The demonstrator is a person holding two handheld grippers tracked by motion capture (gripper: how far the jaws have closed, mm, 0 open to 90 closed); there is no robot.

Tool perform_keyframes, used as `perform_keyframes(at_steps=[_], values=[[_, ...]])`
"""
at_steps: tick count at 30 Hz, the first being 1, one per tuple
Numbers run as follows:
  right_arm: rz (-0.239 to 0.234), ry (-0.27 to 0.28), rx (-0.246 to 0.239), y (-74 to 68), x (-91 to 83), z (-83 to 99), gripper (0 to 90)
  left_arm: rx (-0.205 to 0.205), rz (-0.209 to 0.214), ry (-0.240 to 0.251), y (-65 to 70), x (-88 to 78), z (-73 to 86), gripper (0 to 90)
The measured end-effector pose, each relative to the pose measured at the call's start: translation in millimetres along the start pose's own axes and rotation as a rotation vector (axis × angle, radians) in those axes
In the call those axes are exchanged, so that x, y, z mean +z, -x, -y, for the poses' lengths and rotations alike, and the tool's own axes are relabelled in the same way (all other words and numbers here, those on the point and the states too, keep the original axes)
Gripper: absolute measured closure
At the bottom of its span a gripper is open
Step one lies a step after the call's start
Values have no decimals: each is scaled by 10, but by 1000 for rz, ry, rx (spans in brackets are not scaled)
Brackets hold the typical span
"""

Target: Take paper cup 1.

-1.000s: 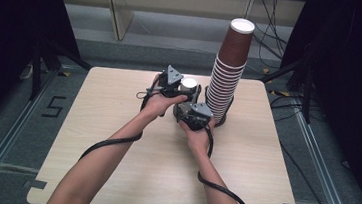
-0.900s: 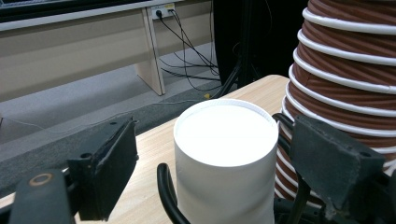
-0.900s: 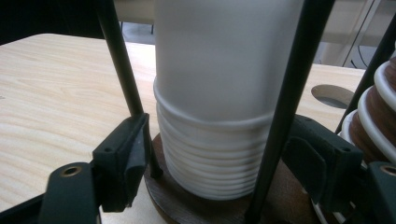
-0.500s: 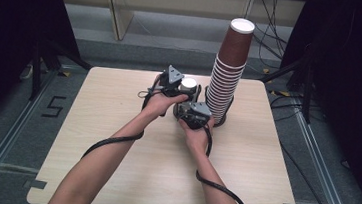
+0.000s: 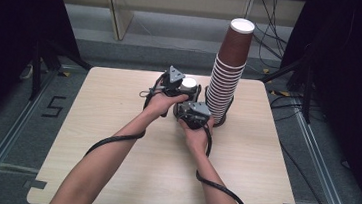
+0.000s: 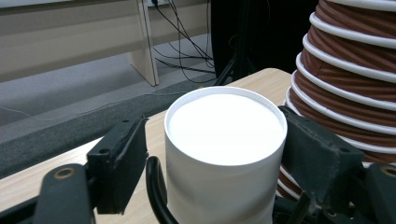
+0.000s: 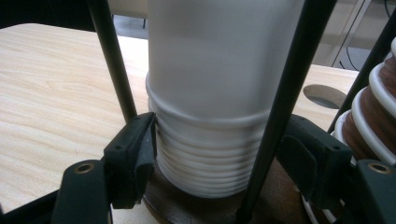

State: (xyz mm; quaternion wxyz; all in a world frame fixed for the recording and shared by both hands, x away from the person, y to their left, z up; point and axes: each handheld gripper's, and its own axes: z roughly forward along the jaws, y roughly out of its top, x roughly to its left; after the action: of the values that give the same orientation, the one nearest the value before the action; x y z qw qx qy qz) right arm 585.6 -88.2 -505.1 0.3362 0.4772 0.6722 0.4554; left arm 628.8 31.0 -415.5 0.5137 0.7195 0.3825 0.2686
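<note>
A stack of upside-down white cups [image 5: 188, 84] stands in a holder of black rods [image 7: 109, 60] on a brown base [image 7: 196, 210]. My left gripper [image 6: 224, 154] sits around the top white cup [image 6: 226, 128] and its jaws have just been closing. The right pad [image 6: 317, 158] touches the cup. The left pad [image 6: 123, 163] is a narrow gap away, with a black wire loop in between. My right gripper [image 7: 219, 158], lower down, is shut on the ribbed rims of the white stack [image 7: 201, 158], having closed in moments ago. In the high view both grippers, left [image 5: 186, 86] and right [image 5: 190, 103], meet there.
A tall stack of brown cups [image 5: 229, 71] rises just right of the holder, close beside my left gripper's right pad [image 6: 355, 70] and the right gripper [image 7: 373, 107]. The wooden table [image 5: 116, 126] has a round grey opening [image 7: 322, 95] behind the holder.
</note>
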Motion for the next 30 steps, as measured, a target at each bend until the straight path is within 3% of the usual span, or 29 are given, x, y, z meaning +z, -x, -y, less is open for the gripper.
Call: perform_keyframes(at_steps=[8,12,15,18,23,24,26,28,30], values=[[0,-6,-18,6,3,-5,308,-1,19,-9,13,52,-3,313],[-5,-7,-23,13,13,-1,310,13,21,-10,19,64,-1,322],[-4,-13,1,-2,2,-3,311,10,26,-5,9,65,3,327],[-1,-18,-26,12,8,-5,311,11,30,-3,2,63,0,330],[-1,-1,8,-11,24,4,311,15,30,10,4,50,-29,332],[-7,-26,-2,-5,7,-4,311,13,31,12,7,47,-36,333],[2,-15,4,-10,12,0,311,20,30,18,11,40,-56,333],[7,-5,-24,8,16,-3,311,23,29,22,14,32,-73,333],[4,-10,-11,-1,15,-2,311,24,29,29,15,26,-93,334]])
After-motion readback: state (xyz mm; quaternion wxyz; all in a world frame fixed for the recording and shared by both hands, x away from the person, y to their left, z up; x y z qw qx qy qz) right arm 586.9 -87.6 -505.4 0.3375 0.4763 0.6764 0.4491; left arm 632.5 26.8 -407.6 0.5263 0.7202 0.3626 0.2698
